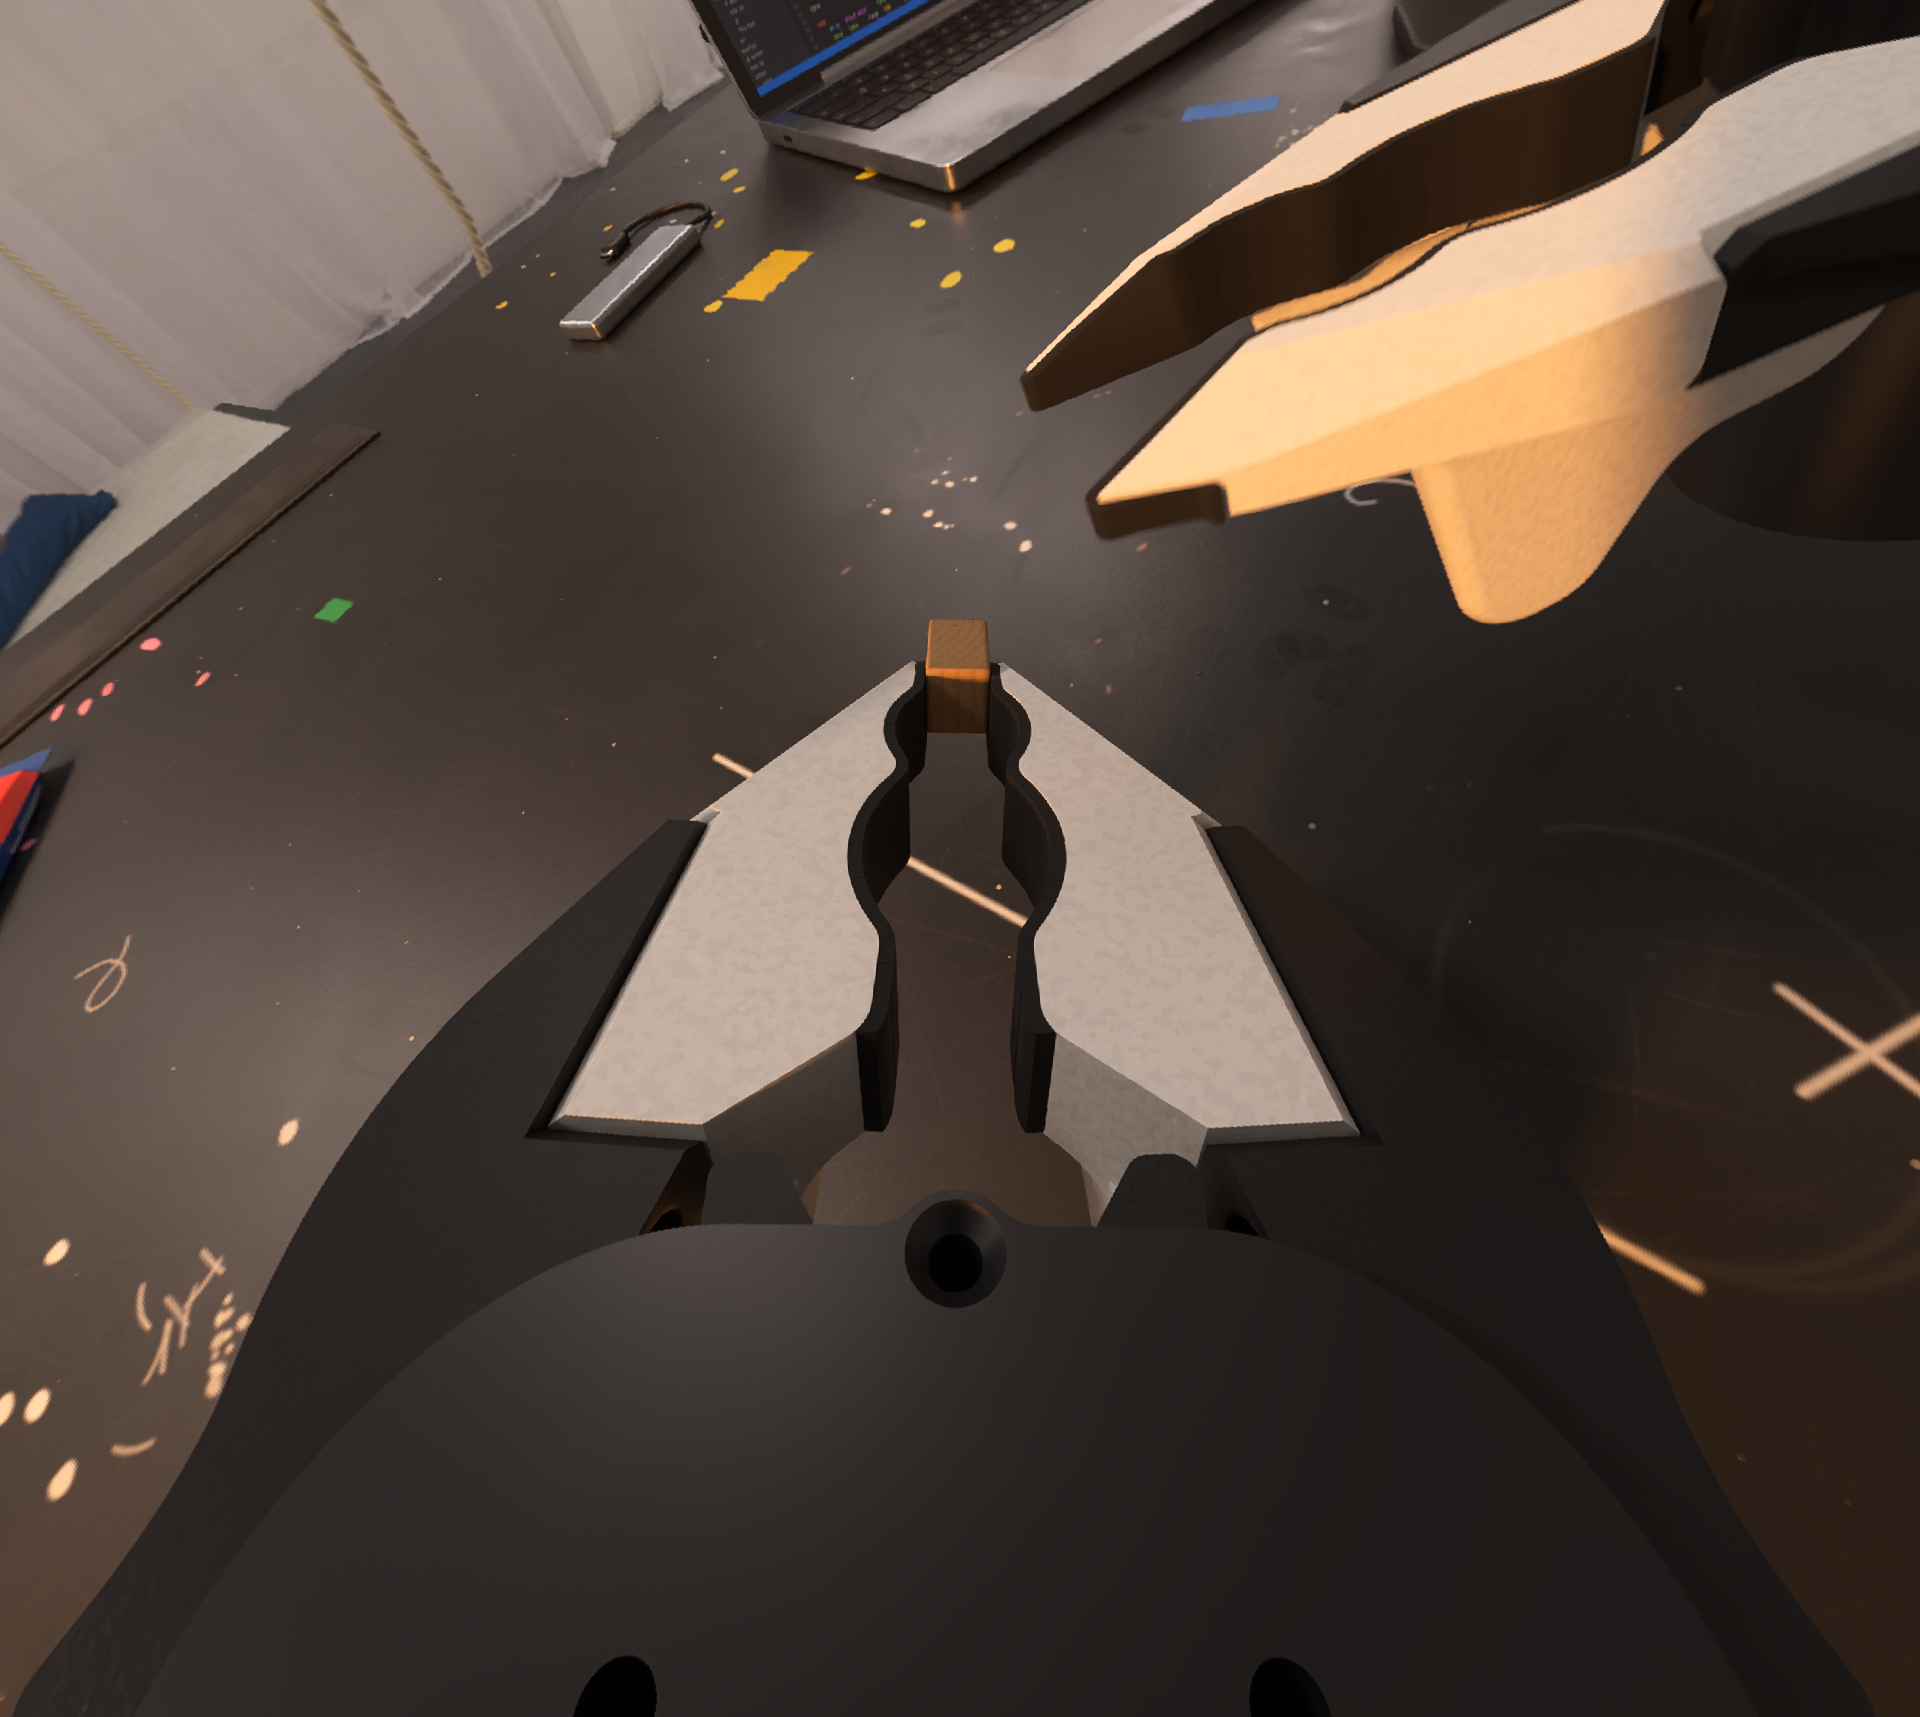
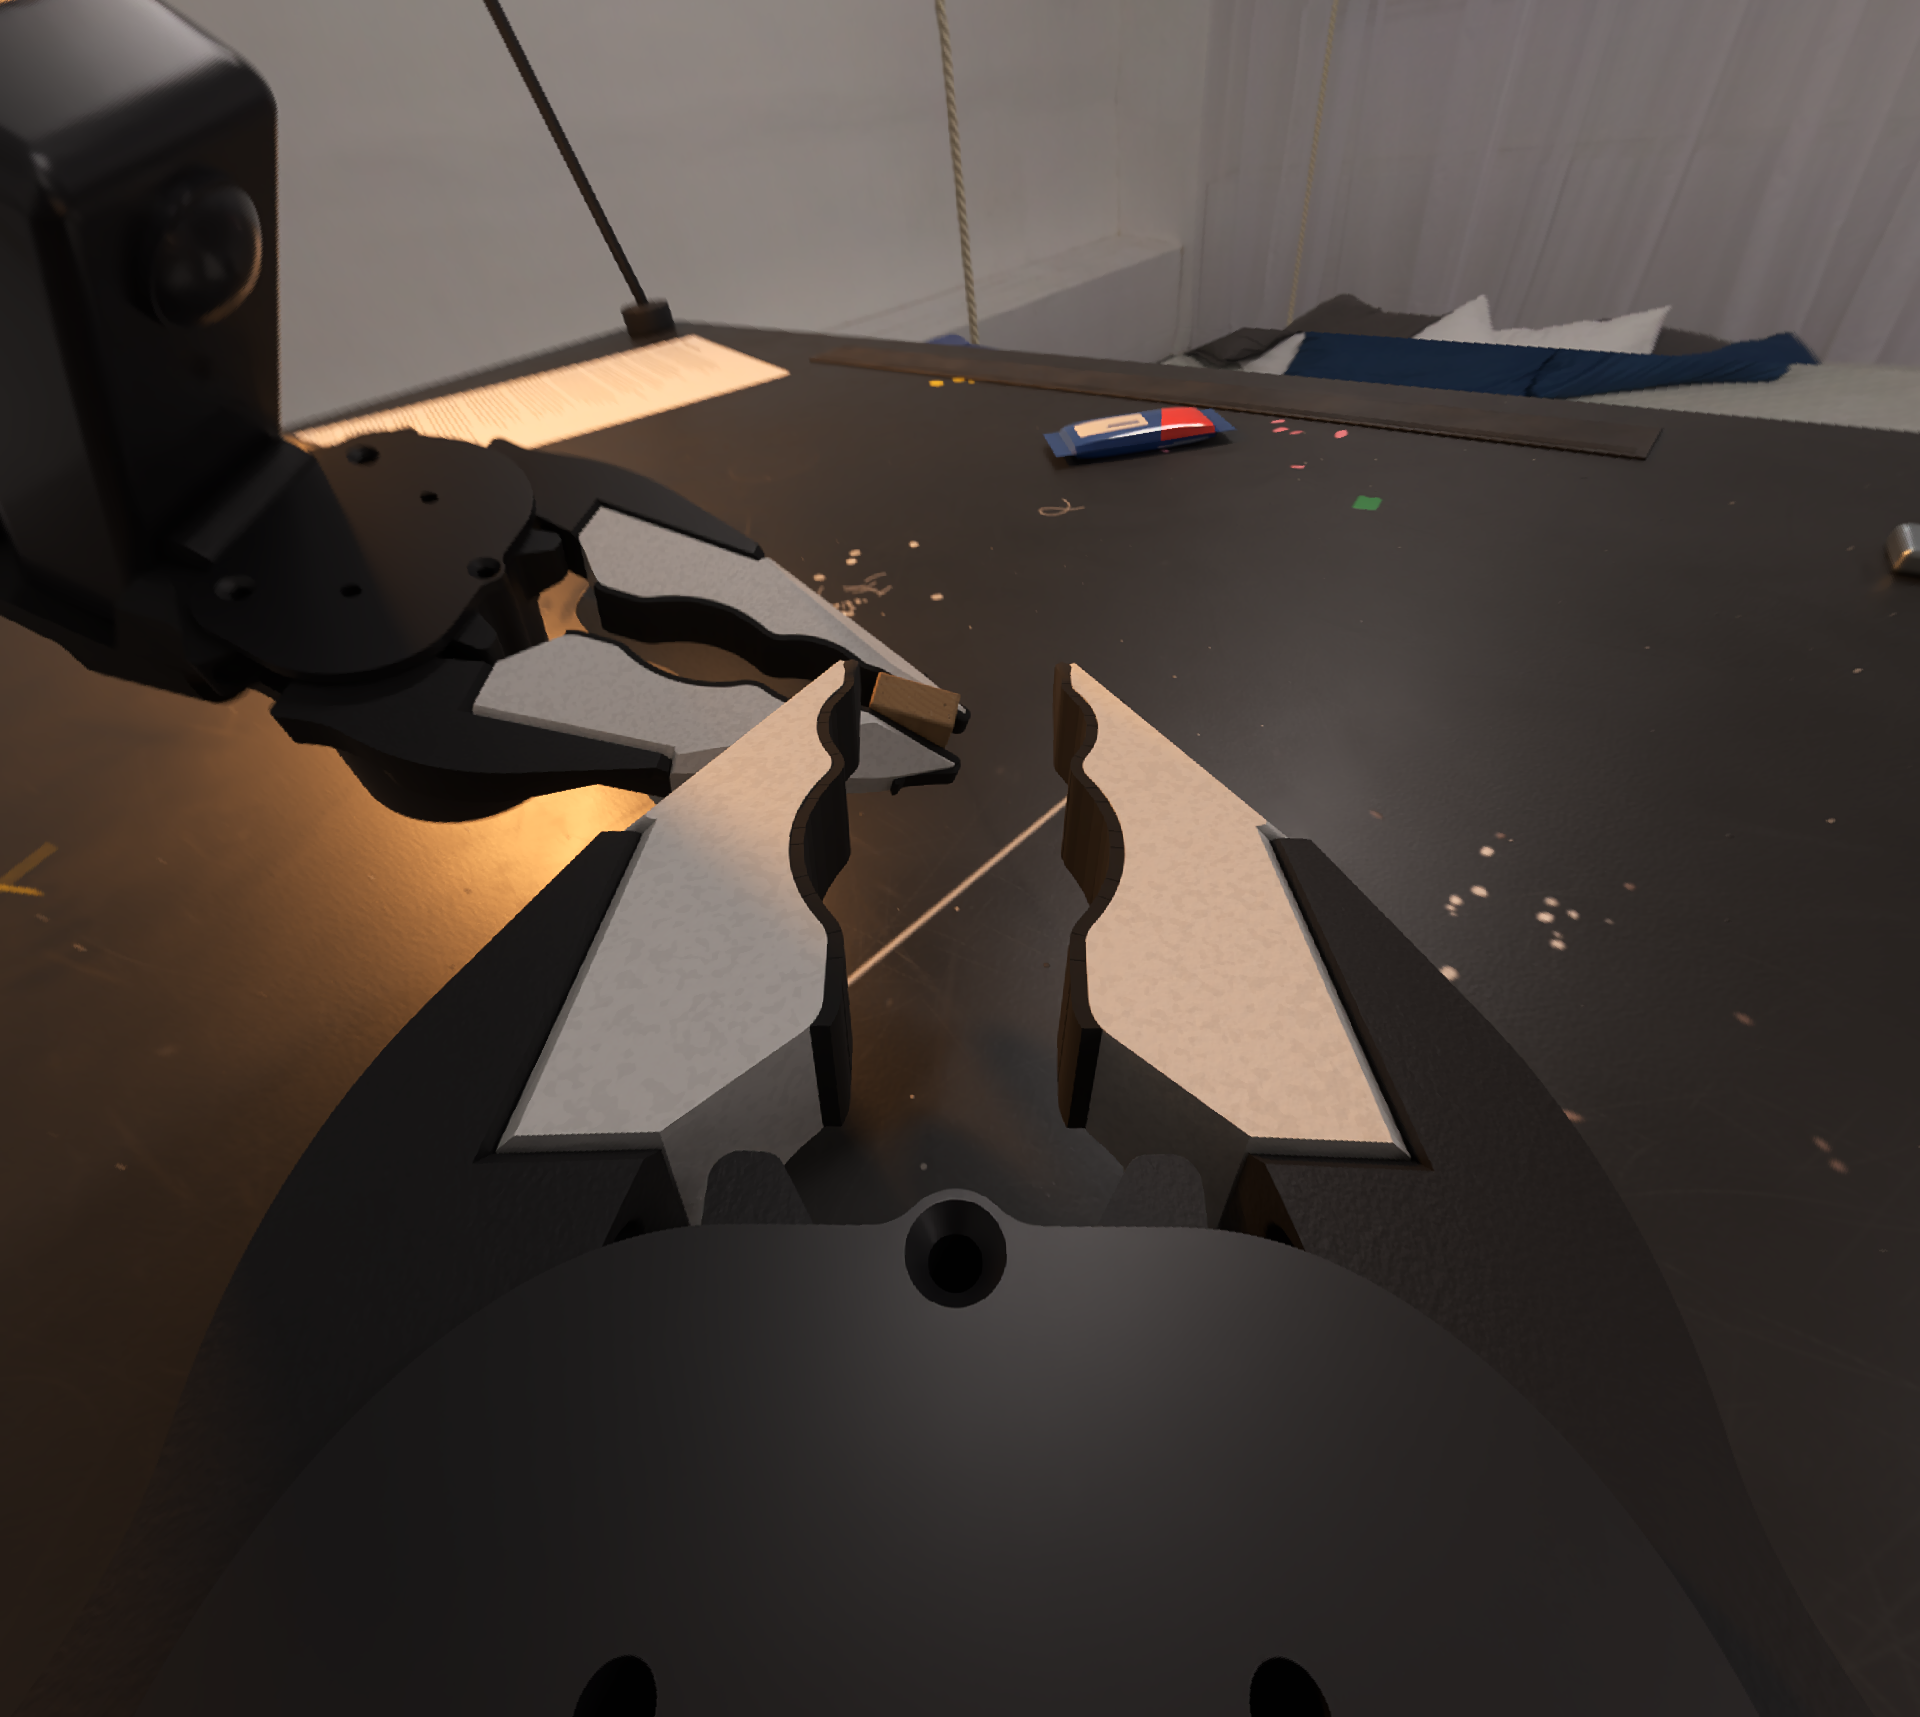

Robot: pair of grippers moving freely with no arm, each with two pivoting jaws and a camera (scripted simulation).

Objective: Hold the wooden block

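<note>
Left gripper (image 1: pixel 957 675): clenched on small tan wooden block (image 1: pixel 957 678) at tips, for steady holding.
Right gripper (image 2: pixel 961 680): released, empty, just beside block.

Right gripper (image 2: pixel 958 680) spread wide above dark table (image 2: pixel 1455 680), empty; left gripper (image 2: pixel 930 737) alongside, pinching wooden block (image 2: pixel 914 703) at fingertips.

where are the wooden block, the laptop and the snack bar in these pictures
wooden block (image 1: pixel 957 675): left wrist view, on its top front edge, between the left gripper's fingertips
laptop (image 1: pixel 997 20): left wrist view, on its keyboard deck
snack bar (image 2: pixel 1138 432): right wrist view, on the middle of its wrapper
</note>
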